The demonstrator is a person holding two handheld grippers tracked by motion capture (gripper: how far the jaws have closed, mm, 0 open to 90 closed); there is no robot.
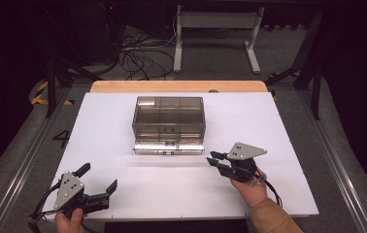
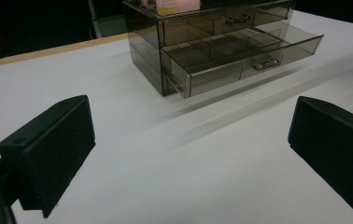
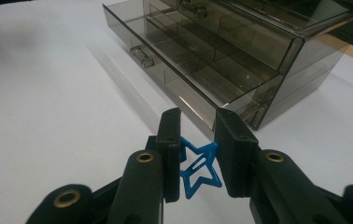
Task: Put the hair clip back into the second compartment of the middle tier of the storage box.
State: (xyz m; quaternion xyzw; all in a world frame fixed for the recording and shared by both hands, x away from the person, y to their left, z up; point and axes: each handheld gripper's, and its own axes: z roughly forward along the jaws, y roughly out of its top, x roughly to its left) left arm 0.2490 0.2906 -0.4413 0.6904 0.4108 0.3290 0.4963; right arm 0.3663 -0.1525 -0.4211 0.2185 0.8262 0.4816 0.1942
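Right gripper (image 3: 198, 154) pinching blue star clip (image 3: 198, 173), no legible writing

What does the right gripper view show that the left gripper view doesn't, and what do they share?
The right gripper view shows a blue star-shaped clip pinched in the right tongs, near the organizer's corner. The left gripper view shows the left tongs spread wide with nothing between them, over bare white table. Both show the smoky clear drawer organizer with its lower drawer pulled out, dividers visible inside.
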